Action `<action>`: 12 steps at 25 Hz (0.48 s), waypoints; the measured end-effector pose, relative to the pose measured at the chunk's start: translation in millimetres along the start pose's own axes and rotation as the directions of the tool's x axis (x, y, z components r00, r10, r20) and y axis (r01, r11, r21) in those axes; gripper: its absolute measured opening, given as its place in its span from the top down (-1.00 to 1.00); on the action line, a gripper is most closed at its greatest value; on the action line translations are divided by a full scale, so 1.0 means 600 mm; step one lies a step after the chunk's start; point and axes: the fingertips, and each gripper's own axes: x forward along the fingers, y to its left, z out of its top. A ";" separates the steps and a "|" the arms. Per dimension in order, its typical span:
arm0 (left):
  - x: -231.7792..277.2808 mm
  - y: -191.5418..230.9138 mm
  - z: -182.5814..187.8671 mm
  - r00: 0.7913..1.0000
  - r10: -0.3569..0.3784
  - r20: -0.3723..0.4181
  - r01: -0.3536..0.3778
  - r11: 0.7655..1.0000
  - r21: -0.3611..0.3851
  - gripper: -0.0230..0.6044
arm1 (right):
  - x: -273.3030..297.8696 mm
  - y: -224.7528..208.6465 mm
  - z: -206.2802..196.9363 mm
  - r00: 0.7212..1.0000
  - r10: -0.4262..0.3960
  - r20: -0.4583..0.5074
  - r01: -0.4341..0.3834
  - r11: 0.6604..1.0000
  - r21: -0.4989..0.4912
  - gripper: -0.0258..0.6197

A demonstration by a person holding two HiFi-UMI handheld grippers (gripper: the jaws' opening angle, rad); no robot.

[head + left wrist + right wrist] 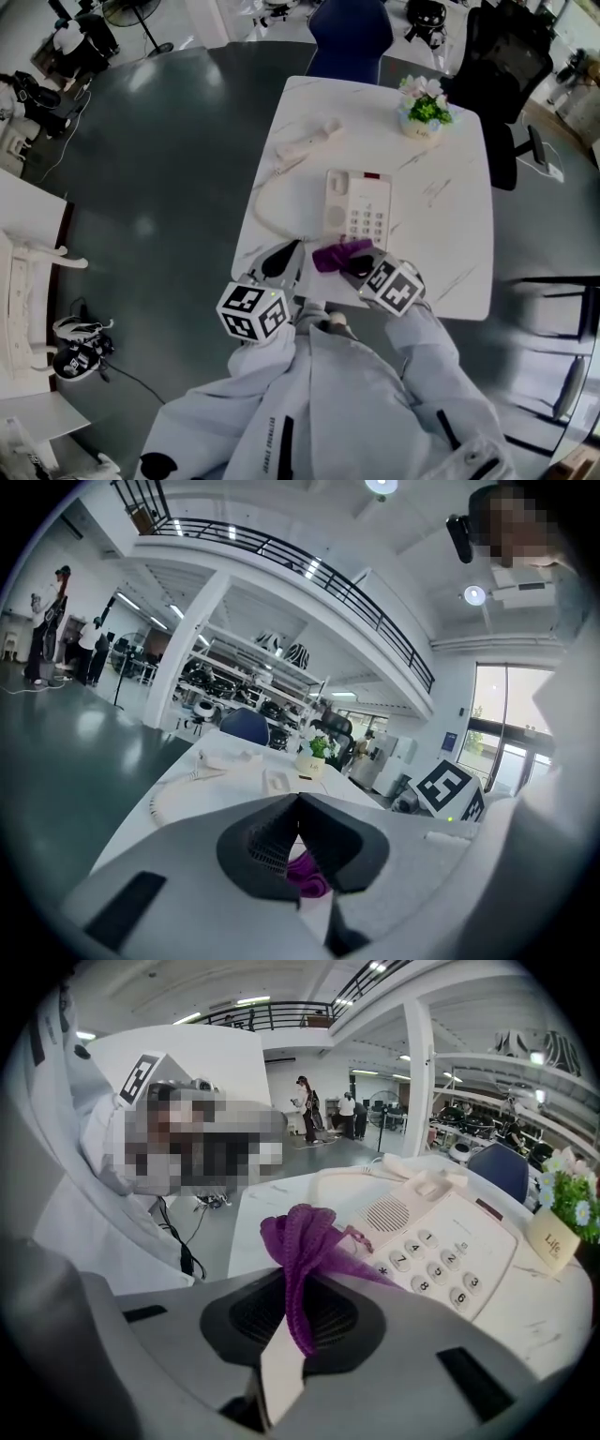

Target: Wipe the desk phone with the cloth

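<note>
The cream desk phone (357,208) lies flat in the middle of the white table (450,253), its keypad (439,1262) facing up. Its handset (308,142) is off the base at the far left, joined by a curly cord (261,208). A purple cloth (339,253) hangs bunched at the phone's near edge, and my right gripper (354,266) is shut on it; the cloth (302,1241) sticks up out of the jaws (298,1277). My left gripper (284,258) hovers just left of the cloth with its jaws (298,801) together and nothing in them. A bit of the cloth (306,874) shows beneath them.
A small pot of flowers (424,105) stands at the table's far right corner. A blue chair (349,37) and a black office chair (511,56) are behind the table. Grey floor lies to the left, with white furniture (23,281) at its edge.
</note>
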 end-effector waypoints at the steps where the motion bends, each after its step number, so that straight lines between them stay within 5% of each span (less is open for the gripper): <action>1: 0.000 -0.001 0.004 1.000 -0.004 0.003 0.004 1.000 0.010 0.94 | -0.002 0.002 -0.001 1.000 0.007 -0.001 -0.007 1.000 0.006 0.81; 7: -0.003 -0.009 0.034 0.999 -0.020 0.037 0.017 0.997 0.080 0.93 | -0.032 0.001 0.013 0.991 0.016 0.136 -0.031 0.993 0.111 0.81; 12: 0.002 -0.020 0.060 0.997 -0.046 0.055 0.038 0.990 0.134 0.93 | -0.084 -0.024 0.041 0.944 -0.046 0.328 -0.032 0.973 0.229 0.81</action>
